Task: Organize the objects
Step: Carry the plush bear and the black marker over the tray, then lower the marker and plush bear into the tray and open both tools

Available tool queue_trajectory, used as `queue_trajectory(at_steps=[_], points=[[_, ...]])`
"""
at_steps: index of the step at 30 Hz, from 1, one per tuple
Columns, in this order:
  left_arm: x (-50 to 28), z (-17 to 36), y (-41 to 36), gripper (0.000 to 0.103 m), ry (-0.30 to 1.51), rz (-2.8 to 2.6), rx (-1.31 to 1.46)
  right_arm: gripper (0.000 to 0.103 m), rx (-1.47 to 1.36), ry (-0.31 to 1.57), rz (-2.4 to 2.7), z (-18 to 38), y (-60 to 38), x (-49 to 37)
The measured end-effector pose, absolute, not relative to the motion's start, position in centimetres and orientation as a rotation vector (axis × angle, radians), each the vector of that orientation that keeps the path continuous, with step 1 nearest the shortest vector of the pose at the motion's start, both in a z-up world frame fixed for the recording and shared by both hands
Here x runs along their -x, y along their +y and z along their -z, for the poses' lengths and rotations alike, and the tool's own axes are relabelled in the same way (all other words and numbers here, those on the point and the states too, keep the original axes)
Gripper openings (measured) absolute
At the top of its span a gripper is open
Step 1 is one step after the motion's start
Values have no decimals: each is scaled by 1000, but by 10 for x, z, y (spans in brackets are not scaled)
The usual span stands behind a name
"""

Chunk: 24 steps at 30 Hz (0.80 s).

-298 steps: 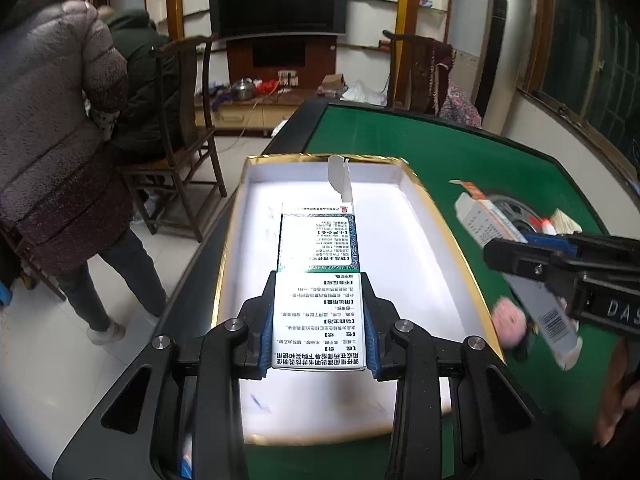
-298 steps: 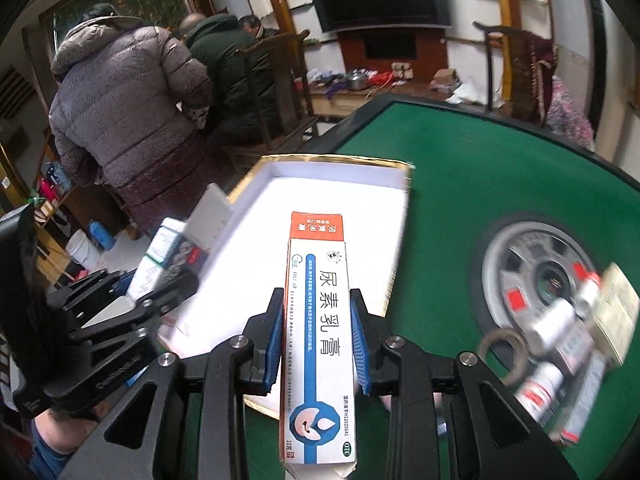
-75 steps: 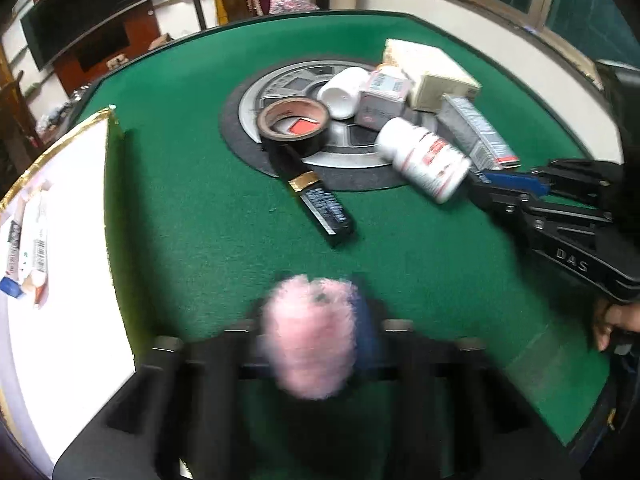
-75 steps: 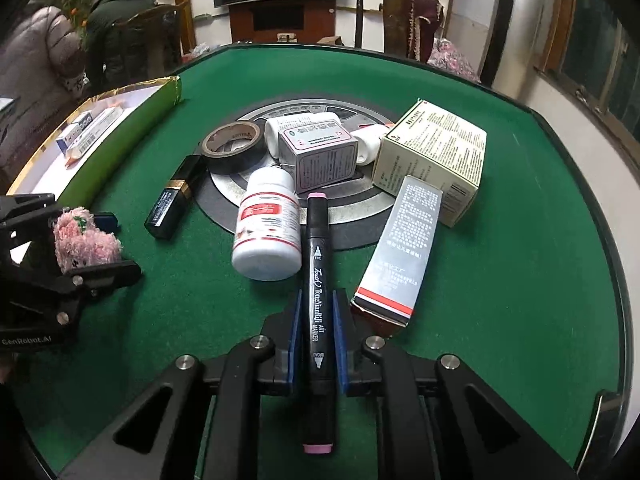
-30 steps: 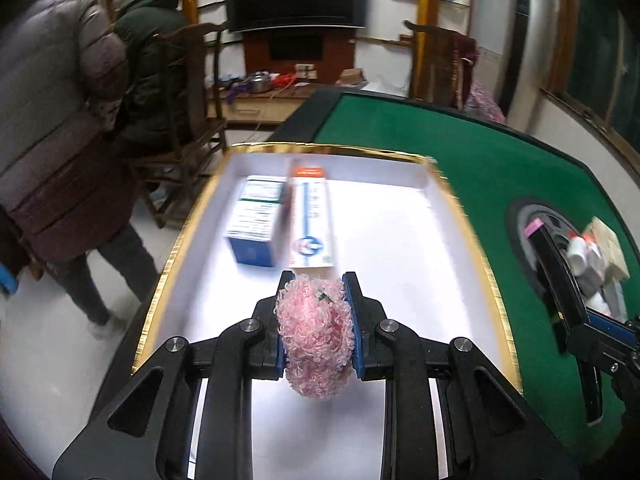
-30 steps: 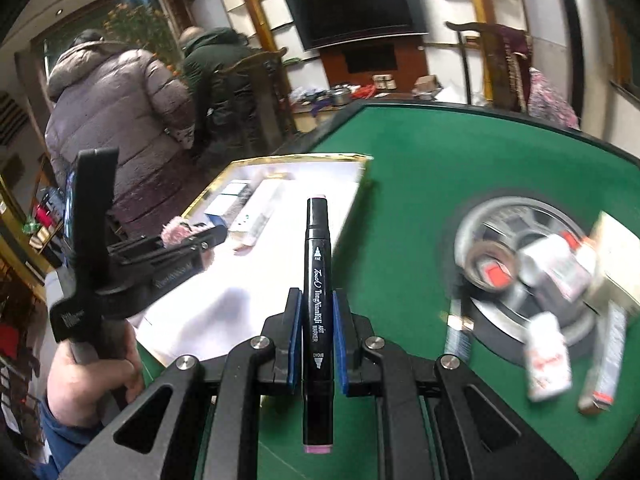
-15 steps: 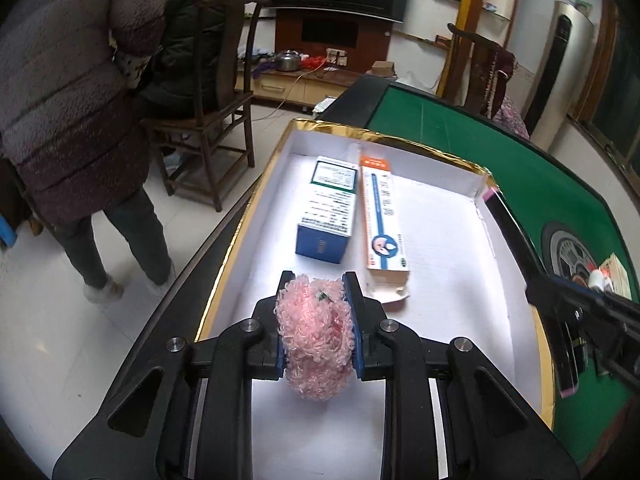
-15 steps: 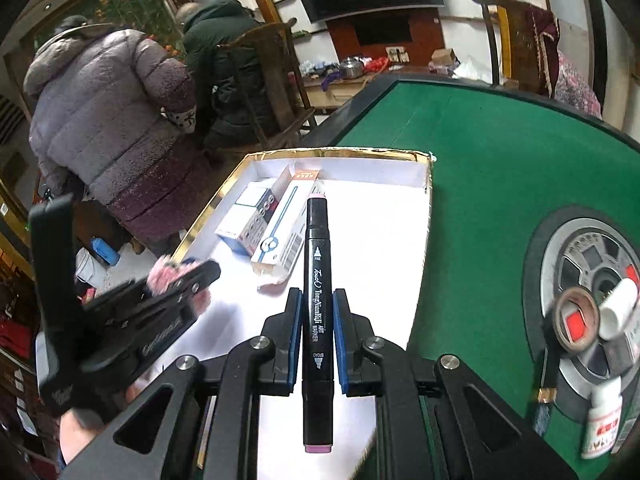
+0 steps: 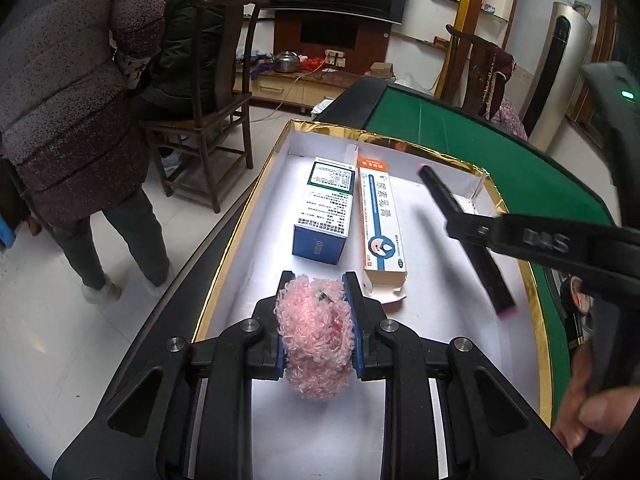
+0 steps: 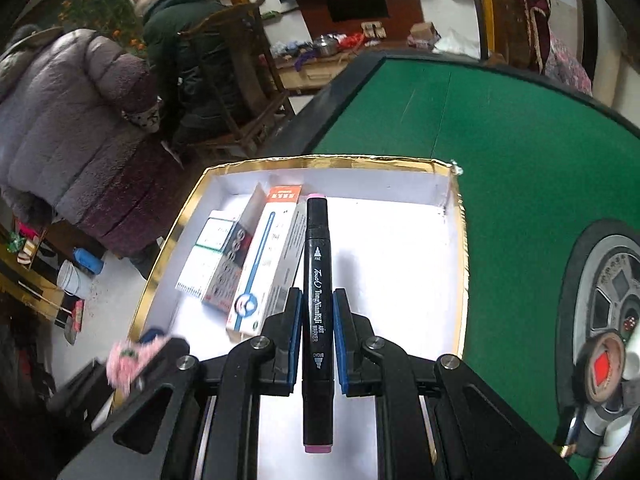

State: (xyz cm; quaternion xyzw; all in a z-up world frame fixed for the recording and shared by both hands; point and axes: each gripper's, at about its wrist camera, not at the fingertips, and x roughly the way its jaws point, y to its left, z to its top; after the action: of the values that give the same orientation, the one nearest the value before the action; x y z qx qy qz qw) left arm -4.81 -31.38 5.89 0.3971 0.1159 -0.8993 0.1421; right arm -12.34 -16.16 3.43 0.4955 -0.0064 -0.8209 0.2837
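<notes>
Left tool (image 9: 316, 336) clenched on pink fuzzy ball (image 9: 316, 344), low over white tray (image 9: 532, 280); two boxes (image 9: 326, 208) just ahead. Right tool (image 10: 317, 344) grips black marker (image 10: 317, 280) lengthwise over the tray, probably to lay it parallel beside the boxes.

indoor light is even and fairly bright, from overhead. the white floor of the gold-rimmed shallow box (image 9: 472, 288) glares near-blown-out, losing detail. soft shadows lie just beside the cartons and under the black pink-capped marker pen (image 10: 317, 304). both views bow hard at the edges, with dark vignetted corners. in the left wrist view the right hand-held gripper (image 9: 464, 224) is smeared with motion blur; in the right wrist view the fluffy pink pompom (image 10: 128, 358) at the lower left is blurred too. the green felt desk (image 10: 500, 152) reads flat and matte.
</notes>
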Motion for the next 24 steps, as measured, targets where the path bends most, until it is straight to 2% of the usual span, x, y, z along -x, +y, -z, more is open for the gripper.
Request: queue_trajectory(at_steps=[17, 24], points=[[54, -59, -313, 23, 344, 2601, -1158, 13, -1386, 26, 2206, -12, -187, 142], [65, -53, -311, 23, 415, 2633, -1245, 14, -1401, 55, 2184, -7, -191, 144]])
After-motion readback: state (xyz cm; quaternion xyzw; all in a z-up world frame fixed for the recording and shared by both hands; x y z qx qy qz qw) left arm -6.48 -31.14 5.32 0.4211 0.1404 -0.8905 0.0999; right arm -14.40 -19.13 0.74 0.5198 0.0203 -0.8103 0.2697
